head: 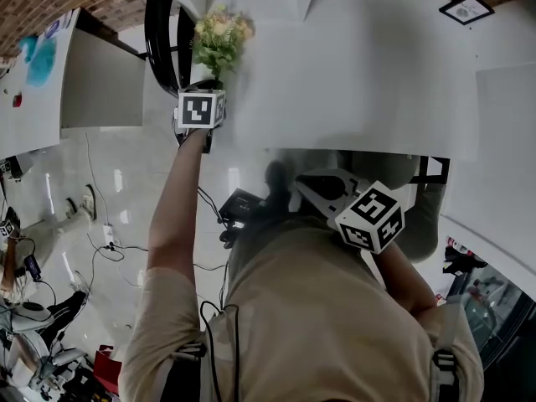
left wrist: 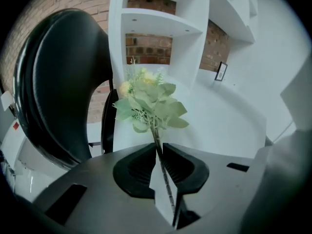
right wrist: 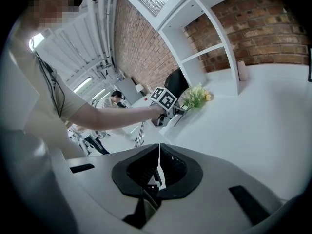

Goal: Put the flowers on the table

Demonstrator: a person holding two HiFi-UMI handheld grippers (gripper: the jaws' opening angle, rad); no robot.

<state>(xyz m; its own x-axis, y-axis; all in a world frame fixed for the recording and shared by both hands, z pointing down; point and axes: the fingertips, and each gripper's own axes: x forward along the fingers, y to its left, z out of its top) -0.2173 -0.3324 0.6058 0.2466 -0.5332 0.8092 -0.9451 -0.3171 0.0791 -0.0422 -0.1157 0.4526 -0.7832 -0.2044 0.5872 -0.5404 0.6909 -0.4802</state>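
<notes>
A small bunch of pale yellow flowers with green leaves (head: 221, 38) is held up over the left part of the white table (head: 352, 74). My left gripper (head: 211, 84) is shut on its thin stem. In the left gripper view the stem runs down between the two dark pads and the leafy head (left wrist: 148, 106) stands just beyond the left gripper (left wrist: 159, 147). My right gripper (head: 314, 189) hangs low near my body at the table's near edge. Its jaws (right wrist: 158, 150) are shut with nothing between them. From there the bunch (right wrist: 196, 95) shows far off above the tabletop (right wrist: 253, 126).
A black chair (head: 163, 32) stands at the table's left end, close to the flowers. A white shelf unit (left wrist: 161, 28) backs onto a brick wall. A small framed picture (head: 466, 8) sits on the table's far right. Cables and other people occupy the floor at left.
</notes>
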